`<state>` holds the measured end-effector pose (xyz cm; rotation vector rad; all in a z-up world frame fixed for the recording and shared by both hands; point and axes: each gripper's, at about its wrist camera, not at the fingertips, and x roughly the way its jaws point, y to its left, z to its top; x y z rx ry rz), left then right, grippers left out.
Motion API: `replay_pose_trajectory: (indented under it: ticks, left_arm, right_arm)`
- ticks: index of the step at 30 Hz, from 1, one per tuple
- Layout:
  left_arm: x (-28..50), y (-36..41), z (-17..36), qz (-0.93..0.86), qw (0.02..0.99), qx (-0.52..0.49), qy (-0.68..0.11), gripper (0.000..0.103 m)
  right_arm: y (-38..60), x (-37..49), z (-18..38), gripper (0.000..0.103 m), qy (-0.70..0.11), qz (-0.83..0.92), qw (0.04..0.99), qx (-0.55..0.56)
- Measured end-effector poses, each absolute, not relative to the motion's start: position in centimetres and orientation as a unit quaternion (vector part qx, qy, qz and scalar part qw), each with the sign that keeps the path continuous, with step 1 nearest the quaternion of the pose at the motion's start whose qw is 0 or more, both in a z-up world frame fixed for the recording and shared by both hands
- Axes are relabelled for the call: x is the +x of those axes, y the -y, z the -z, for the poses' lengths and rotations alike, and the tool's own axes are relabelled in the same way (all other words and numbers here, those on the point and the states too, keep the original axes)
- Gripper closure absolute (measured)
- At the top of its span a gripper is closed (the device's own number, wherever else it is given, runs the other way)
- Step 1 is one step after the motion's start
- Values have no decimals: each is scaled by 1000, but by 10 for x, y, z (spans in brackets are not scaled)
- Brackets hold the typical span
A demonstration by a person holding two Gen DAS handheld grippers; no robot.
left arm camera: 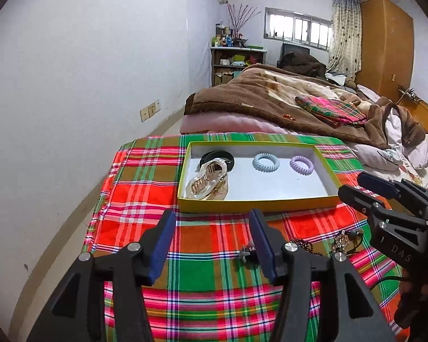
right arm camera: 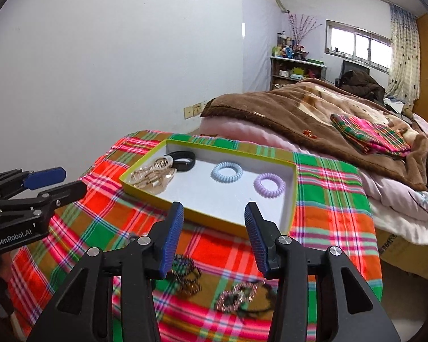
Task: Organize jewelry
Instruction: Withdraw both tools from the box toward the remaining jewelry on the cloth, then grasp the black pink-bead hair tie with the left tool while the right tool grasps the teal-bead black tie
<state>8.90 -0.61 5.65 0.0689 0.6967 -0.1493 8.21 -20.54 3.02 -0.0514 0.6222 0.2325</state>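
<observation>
A shallow yellow-green cardboard tray (left arm camera: 259, 199) with a white floor is sitting on a red, green and pink plaid cloth (left arm camera: 145, 188), toward the cloth's far edge. The cloth is dropping away at its left and right edges; on the far side a bed with a brown fleece blanket (left arm camera: 254, 94) is lying just beyond it.

Inside the tray, a pearly cream and gold hair claw (left arm camera: 209, 181) is lying at the left end, overlapping a black band (left arm camera: 224, 156) behind it. A pale blue spiral hair tie (left arm camera: 266, 163) is resting mid-tray and a lilac spiral hair tie (left arm camera: 302, 165) to its right, apart from each other. The near half of the tray floor is lying bare.

On the cloth near the tray, a dark beaded bracelet (right arm camera: 185, 273) and a pink sparkly chain piece (right arm camera: 236, 296) are lying loose, blurred.

The left gripper (left arm camera: 214, 245) is hovering over the cloth with its blue-padded jaws spread wide, gripping nothing. The right gripper (right arm camera: 214, 236) is likewise gaping wide above the tray's near rim and the loose pieces, touching nothing.
</observation>
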Motion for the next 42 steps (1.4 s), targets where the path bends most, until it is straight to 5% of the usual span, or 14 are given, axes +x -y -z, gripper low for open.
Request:
replay_pose_trajectory:
  ticks: [12,42]
  left_arm:
    - [76,12,-45,89,941,48,-322,40]
    - [91,-19,15,133,887,-59,-438,39]
  right_arm:
    - [237,54,-8,54,-320,-90,943,-23]
    - [270,72,40,53,-413,-58,907,55]
